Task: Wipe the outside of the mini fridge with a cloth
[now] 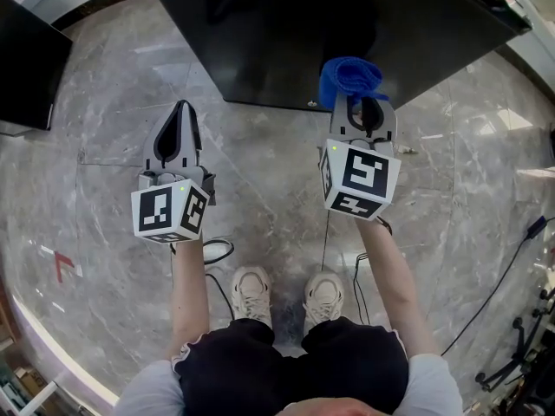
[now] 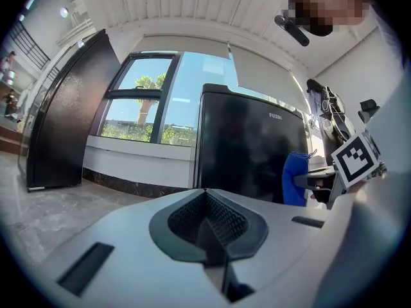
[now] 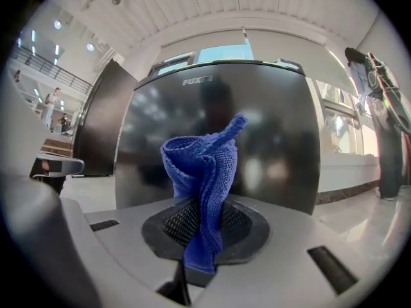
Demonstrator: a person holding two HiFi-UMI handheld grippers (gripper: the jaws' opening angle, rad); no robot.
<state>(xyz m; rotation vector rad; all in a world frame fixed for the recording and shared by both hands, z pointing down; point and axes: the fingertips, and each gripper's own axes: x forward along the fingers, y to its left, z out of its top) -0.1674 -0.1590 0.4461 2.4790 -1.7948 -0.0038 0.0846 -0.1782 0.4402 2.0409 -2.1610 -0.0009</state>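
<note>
The black mini fridge (image 1: 347, 33) stands on the marble floor ahead of me; its glossy front fills the right gripper view (image 3: 218, 133) and shows at centre right in the left gripper view (image 2: 250, 153). My right gripper (image 1: 362, 104) is shut on a blue cloth (image 1: 349, 78), which sticks up bunched between the jaws (image 3: 204, 172) just in front of the fridge door. The blue cloth (image 2: 295, 179) also shows at the right of the left gripper view. My left gripper (image 1: 181, 118) is shut with nothing in it, left of the fridge and short of it.
A second black appliance (image 1: 26, 59) stands at the far left, seen tall in the left gripper view (image 2: 64, 120). Cables (image 1: 503, 276) trail on the floor at right. My feet (image 1: 282, 297) are behind the grippers. A window wall (image 2: 148, 108) lies beyond the fridge.
</note>
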